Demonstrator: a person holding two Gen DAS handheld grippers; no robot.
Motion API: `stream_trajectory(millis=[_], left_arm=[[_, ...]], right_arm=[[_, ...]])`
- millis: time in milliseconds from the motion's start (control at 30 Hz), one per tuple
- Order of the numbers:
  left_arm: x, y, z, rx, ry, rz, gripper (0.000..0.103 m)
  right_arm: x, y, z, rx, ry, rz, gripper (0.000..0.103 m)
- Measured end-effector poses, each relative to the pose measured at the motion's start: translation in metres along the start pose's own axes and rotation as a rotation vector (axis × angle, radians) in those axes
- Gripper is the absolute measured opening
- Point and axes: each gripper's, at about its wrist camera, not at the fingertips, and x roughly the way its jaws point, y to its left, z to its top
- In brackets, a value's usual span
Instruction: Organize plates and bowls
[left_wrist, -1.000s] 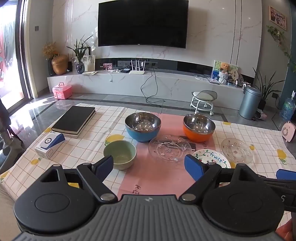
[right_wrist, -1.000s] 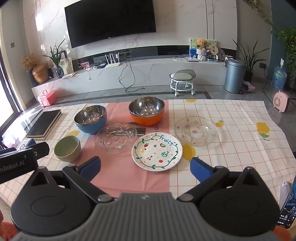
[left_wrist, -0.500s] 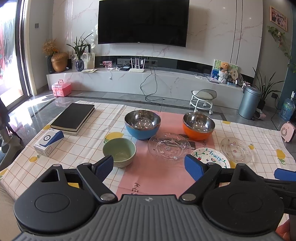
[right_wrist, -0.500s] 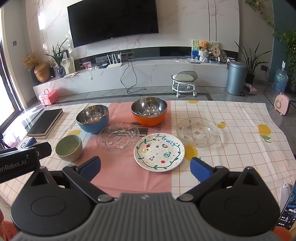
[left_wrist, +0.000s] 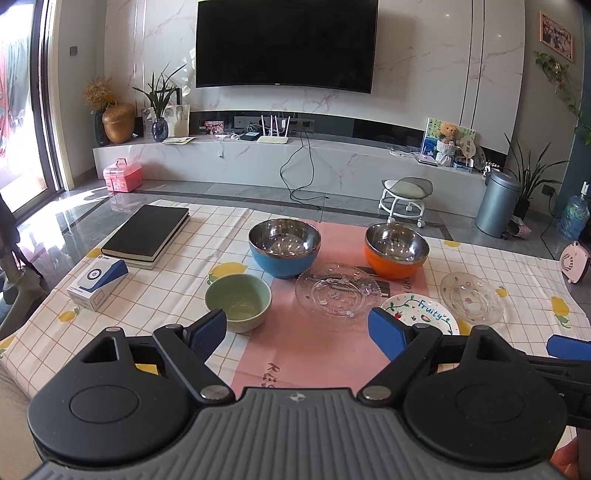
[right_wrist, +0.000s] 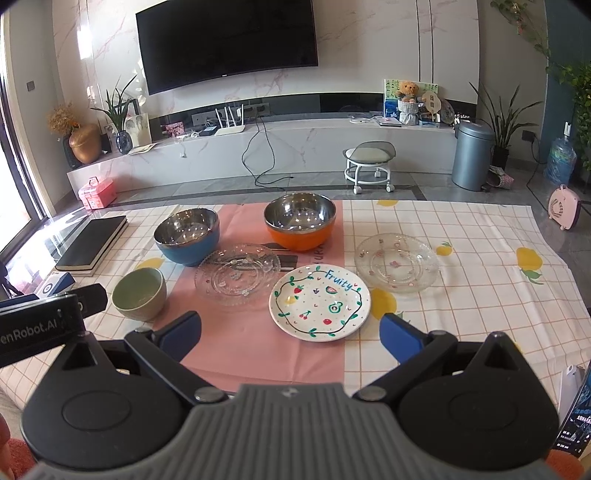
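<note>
Blue-tipped left tool (left_wrist: 297, 334) and right tool (right_wrist: 290, 334) — both spread apart, empty, above the tablecloth (right_wrist: 461, 295).

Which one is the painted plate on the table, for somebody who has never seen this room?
Start at the pink runner down the middle of the checked tablecloth. At its right edge, in front of the orange bowl, lies the painted plate. It is the only white, opaque plate, with the word Fruity and small fruits; the plates on either side are clear glass.

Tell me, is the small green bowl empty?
Empty: the small green bowl stands upright, and its bare inside bottom shows.
</note>
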Motion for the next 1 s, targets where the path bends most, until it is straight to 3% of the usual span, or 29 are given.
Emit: stream_trajectory(millis=[1000], left_arm=[[-0.0019, 0.0063, -0.0058, -0.015, 0.008, 0.004, 0.101]], right_arm=[[0.0, 0.0044, -0.0025, -0.001, 0.007, -0.004, 0.101]])
